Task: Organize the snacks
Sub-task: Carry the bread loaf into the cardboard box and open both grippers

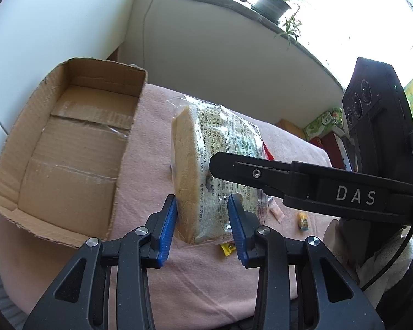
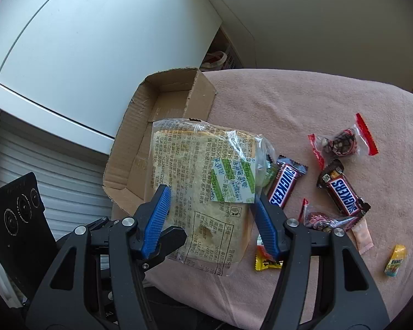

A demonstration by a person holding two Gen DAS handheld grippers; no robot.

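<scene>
- Cardboard box (image 2: pixel 162 126) sits open at the left on the pink cloth (image 2: pixel 289 104).
- Bagged bread (image 2: pixel 201 192), its clear wrapper printed with small Chinese text and a green-white sticker, is lifted beside the box; left gripper (image 1: pixel 203 225) clamps its thin edges, right gripper (image 2: pixel 210 220) grips its wide sides.
- Two bars (image 2: pixel 285 184) read "SNICKERS"; wrapped sweets lie right.
- White wall behind.

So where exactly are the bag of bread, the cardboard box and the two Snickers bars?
bag of bread (image 2: pixel 195 192): right wrist view, printed face of the wrapper.
cardboard box (image 1: pixel 77 137): left wrist view, taped inside floor.
Snickers bars (image 2: pixel 342 194): right wrist view, logo of the right-hand bar; the other (image 2: pixel 283 184), its logo.
</scene>
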